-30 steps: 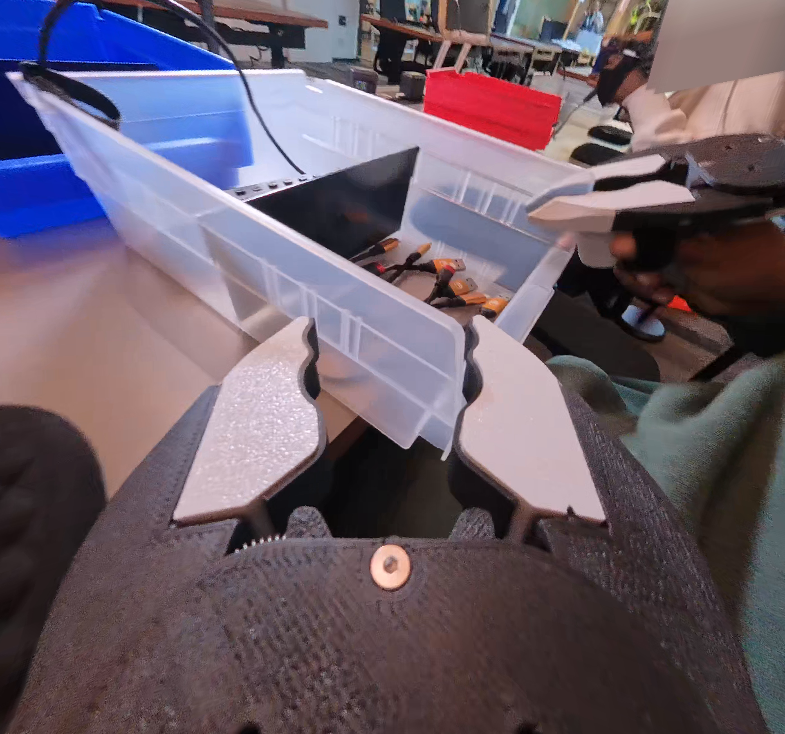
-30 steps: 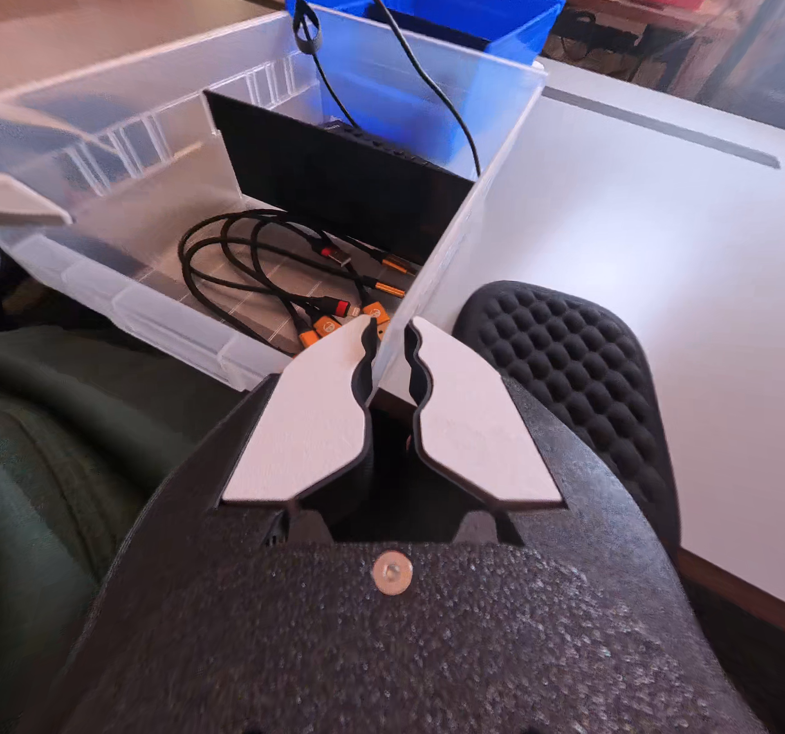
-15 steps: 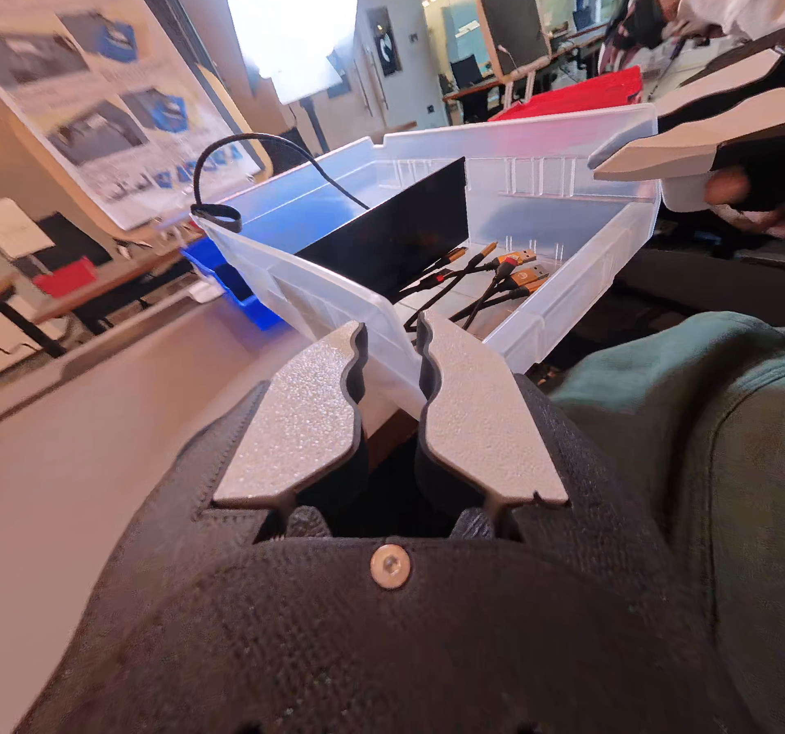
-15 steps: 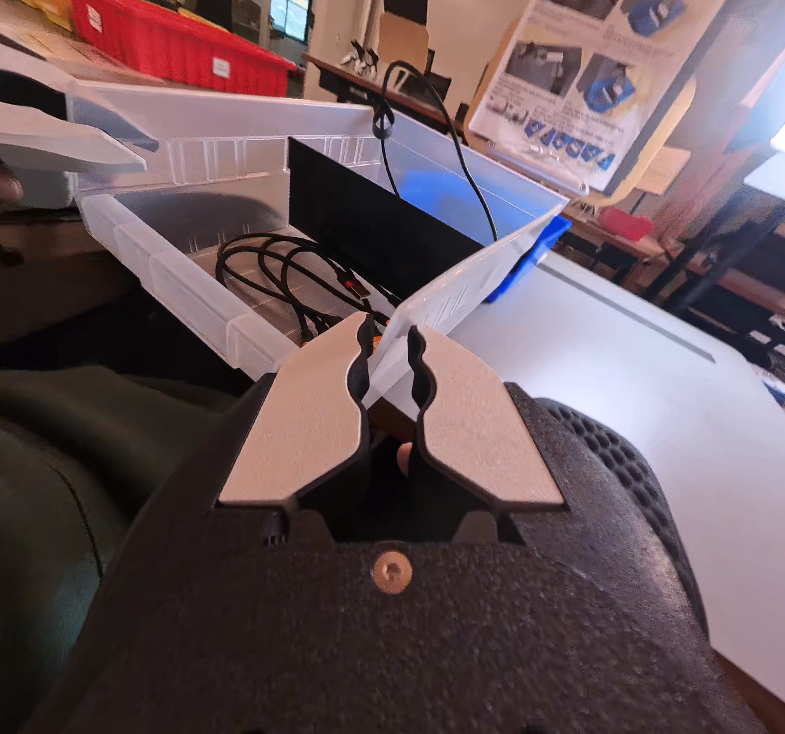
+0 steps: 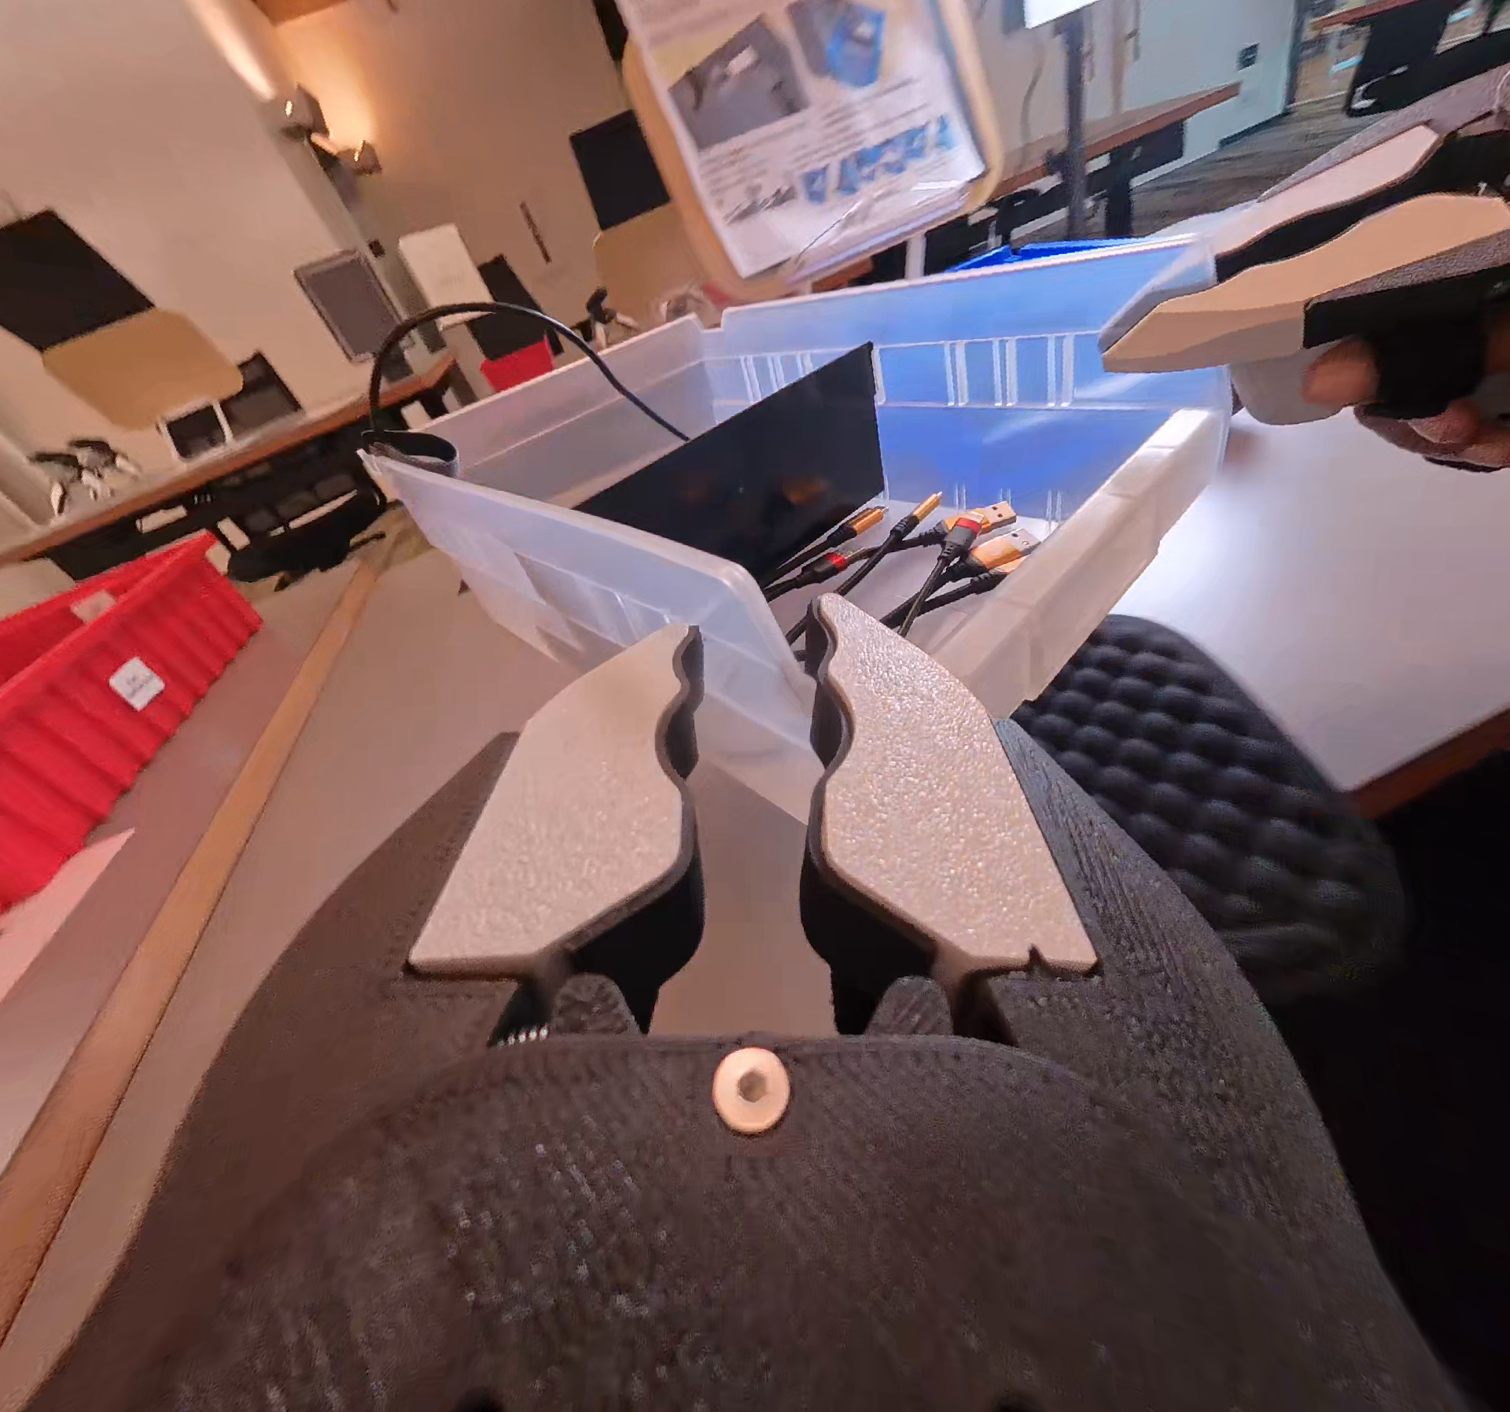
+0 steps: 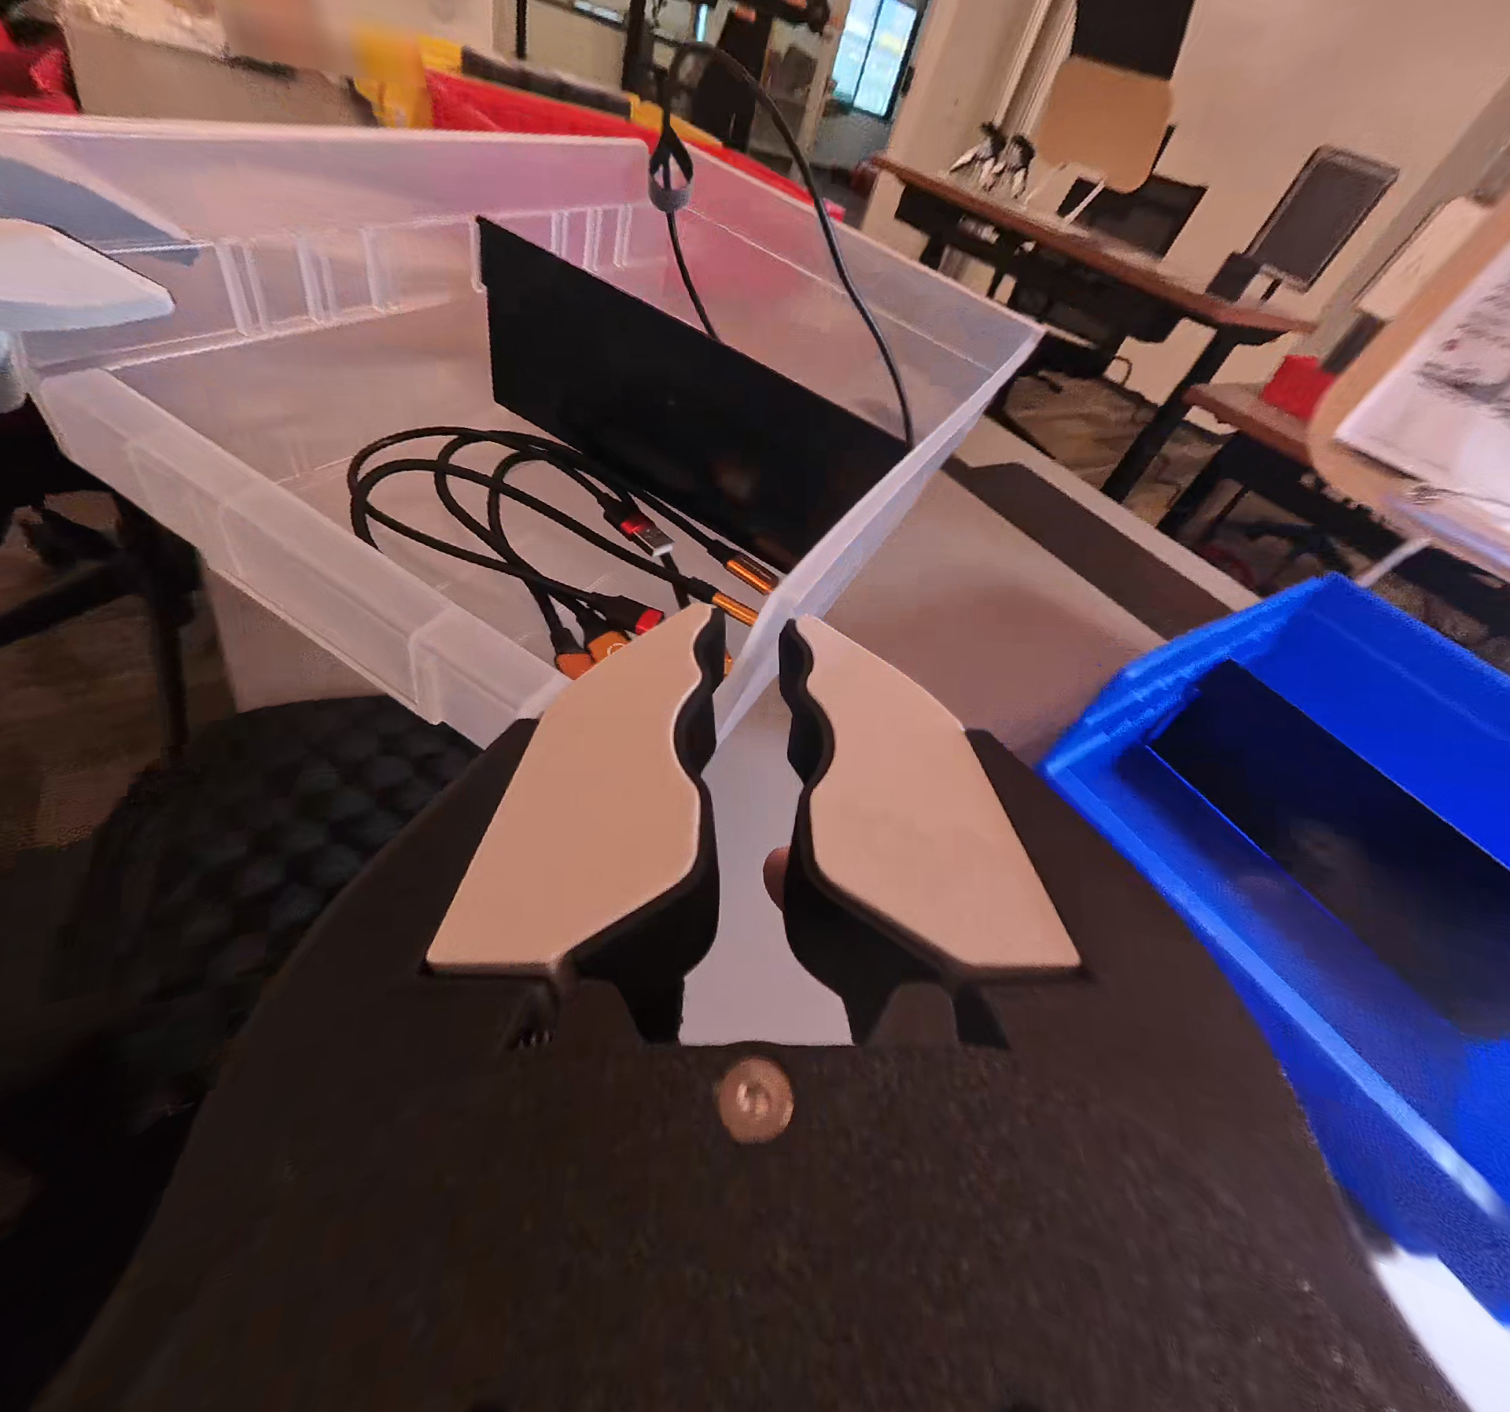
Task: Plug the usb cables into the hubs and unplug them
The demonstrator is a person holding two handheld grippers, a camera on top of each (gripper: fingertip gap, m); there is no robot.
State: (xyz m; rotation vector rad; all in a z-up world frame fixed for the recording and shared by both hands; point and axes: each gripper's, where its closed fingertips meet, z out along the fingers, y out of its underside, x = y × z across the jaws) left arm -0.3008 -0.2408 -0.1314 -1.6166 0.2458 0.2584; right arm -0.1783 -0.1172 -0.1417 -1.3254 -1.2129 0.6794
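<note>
A clear plastic bin (image 5: 572, 564) holds a black USB hub (image 5: 760, 466) standing like a panel, and several black USB cables (image 5: 940, 547) with orange and red plugs lying loose in front of it. My left gripper (image 5: 756, 662) is shut on the bin's near side wall. My right gripper (image 6: 748, 653) is shut on the opposite side wall of the bin (image 6: 286, 539). The hub (image 6: 654, 392) and the cables (image 6: 507, 498) also show in the right wrist view. The hub's own black cord (image 6: 850, 261) arcs over the bin rim. The right gripper (image 5: 1144, 335) shows far right in the left view.
A blue bin (image 6: 1185, 719) sits close on the right of my right gripper. A black mesh chair back (image 5: 1185, 760) is under the clear bin's front. A red bin (image 5: 98, 686) lies at left. A white tabletop (image 5: 1348, 555) lies at right. Desks and a poster stand behind.
My left gripper closed from open onto the bin wall. Both grippers then swung the bin around, so the room behind it has turned and the blue bin is now at right.
</note>
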